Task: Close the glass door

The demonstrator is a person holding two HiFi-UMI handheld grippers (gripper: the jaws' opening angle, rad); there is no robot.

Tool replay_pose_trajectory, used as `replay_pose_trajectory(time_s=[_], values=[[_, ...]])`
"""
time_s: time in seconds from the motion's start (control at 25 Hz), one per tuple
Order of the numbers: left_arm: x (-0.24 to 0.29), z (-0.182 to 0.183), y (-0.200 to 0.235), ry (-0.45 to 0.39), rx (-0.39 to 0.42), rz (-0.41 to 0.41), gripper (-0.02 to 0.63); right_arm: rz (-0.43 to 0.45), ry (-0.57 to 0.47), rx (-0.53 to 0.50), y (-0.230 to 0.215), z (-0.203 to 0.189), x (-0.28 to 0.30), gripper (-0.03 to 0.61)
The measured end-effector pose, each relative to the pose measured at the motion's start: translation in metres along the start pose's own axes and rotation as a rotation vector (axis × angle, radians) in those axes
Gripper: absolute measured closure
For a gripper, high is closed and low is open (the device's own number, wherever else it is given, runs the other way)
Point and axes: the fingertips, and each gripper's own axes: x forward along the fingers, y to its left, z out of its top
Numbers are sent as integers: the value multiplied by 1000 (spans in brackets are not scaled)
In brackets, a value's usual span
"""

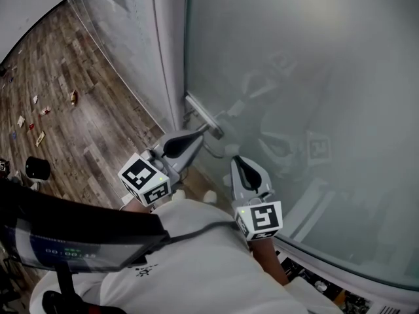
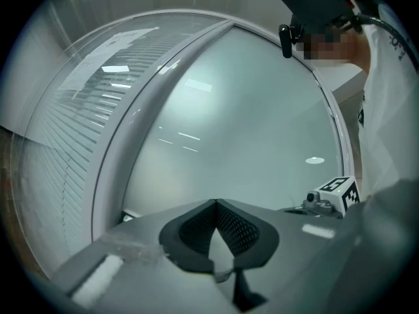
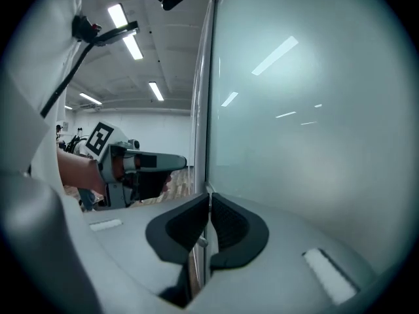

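Note:
The frosted glass door (image 1: 301, 70) fills the right of the head view, with a metal bar handle (image 1: 201, 115) near its left edge. My left gripper (image 1: 204, 131) points level at the door just below that handle; in the left gripper view its jaws (image 2: 216, 203) meet at the tips with nothing between them. My right gripper (image 1: 238, 159) is to the right of it, close to the glass. In the right gripper view its pads (image 3: 209, 196) are closed together and the door's upright metal edge (image 3: 204, 77) shows behind them.
A white door frame (image 1: 171, 57) and a glass wall with blinds (image 1: 124, 31) stand left of the door. The wooden floor (image 1: 98, 129) holds several small scattered items and a black round object (image 1: 37, 168). The person's white sleeve and a cable fill the bottom of the head view.

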Motion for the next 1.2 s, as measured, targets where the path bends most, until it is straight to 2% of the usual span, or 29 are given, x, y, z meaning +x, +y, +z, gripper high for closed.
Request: replay_pose_trajectory(time_s=[0.32, 0.68, 1.2], values=[[-2, 8, -3, 1, -5, 14, 609, 9, -33, 74, -4, 13, 1, 571], [-4, 9, 0, -1, 15, 33, 609, 45, -21, 55, -1, 11, 7, 571], [-15, 17, 15, -14, 13, 32, 609, 41, 8, 7, 12, 13, 23, 571]])
